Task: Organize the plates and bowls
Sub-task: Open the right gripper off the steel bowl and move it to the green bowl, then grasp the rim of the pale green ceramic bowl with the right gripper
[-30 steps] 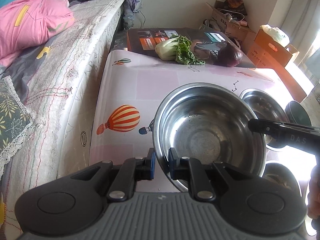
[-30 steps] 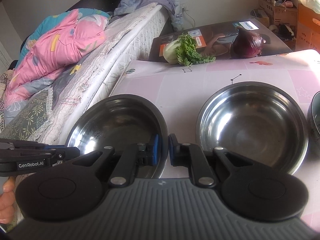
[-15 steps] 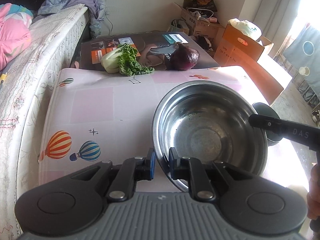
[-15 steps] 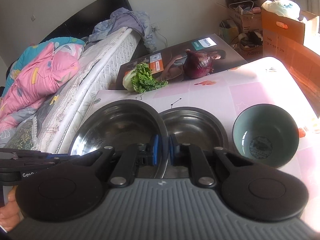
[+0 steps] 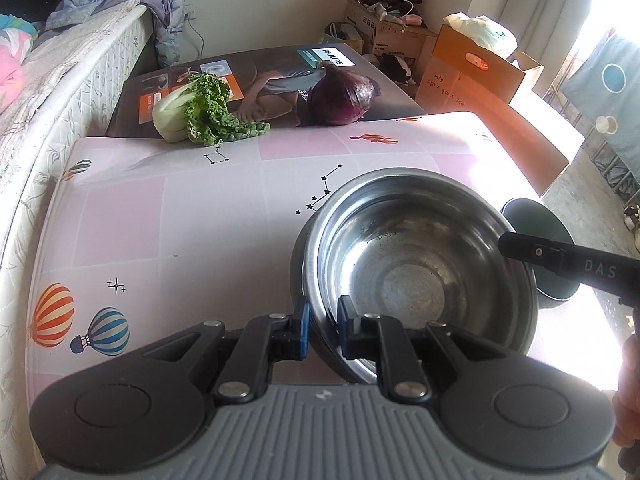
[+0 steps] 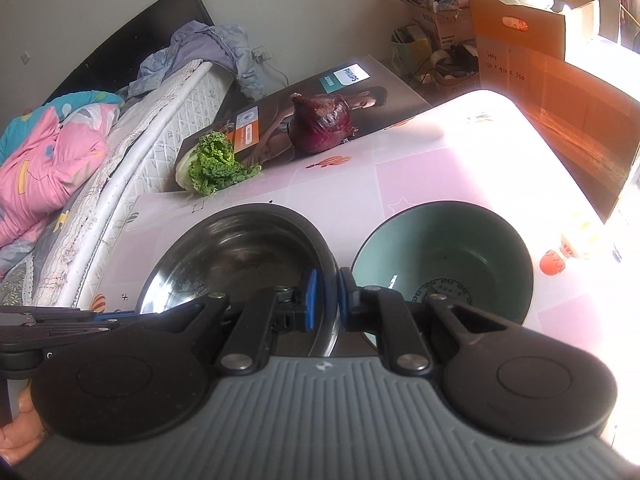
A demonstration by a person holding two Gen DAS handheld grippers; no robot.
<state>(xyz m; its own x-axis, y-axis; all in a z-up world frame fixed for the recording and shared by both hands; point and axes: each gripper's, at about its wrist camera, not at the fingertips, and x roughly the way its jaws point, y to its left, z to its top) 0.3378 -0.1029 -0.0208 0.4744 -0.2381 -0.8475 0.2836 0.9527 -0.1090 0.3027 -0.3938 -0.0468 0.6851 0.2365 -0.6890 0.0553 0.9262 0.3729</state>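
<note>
A steel bowl hangs between both grippers, a little above the pink table. My left gripper is shut on its near-left rim. My right gripper is shut on the opposite rim of the same steel bowl. A dark rim peeks out under the held bowl's left side, seemingly a second steel bowl below it; I cannot tell if they touch. A green bowl stands on the table just right of it, seen dark and partly hidden as the green bowl in the left wrist view.
Leafy greens and a red onion lie at the table's far edge against a flat printed box. A bed runs along the left. Cardboard boxes stand beyond the right edge.
Both grippers have carried the steel bowl to the right across the table. The second steel bowl, beside it before, is now almost hidden beneath it, and the green bowl is much closer.
</note>
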